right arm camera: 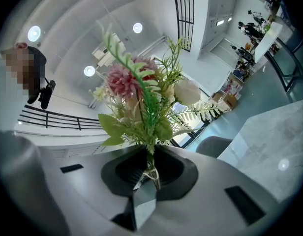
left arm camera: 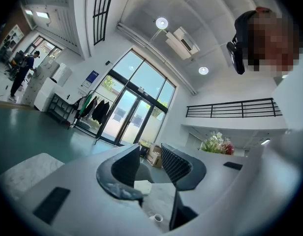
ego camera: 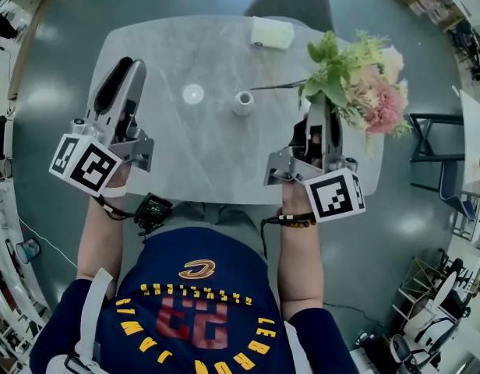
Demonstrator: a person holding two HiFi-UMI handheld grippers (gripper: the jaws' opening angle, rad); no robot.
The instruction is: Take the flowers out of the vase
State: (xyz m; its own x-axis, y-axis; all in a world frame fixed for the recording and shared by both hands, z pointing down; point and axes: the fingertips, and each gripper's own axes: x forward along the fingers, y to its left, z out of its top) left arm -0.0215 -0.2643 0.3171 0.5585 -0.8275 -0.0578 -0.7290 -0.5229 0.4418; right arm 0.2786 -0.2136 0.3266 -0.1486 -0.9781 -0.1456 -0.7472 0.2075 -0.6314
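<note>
Right gripper (ego camera: 322, 109) rides on a forearm reaching forward over the table's (ego camera: 178, 154) near right edge. It points toward the far side, roughly level. Its jaws are nearly together, pinched on the thin stems of the flowers (ego camera: 363, 80). That bouquet is held in the air over the table's far right corner, clear of the small white vase (ego camera: 242, 103), which stands upright at mid-table to its left. Left gripper (ego camera: 121, 72) hovers over the table's left side on the other outstretched forearm, also pointing far, jaws apart with nothing between them.
</note>
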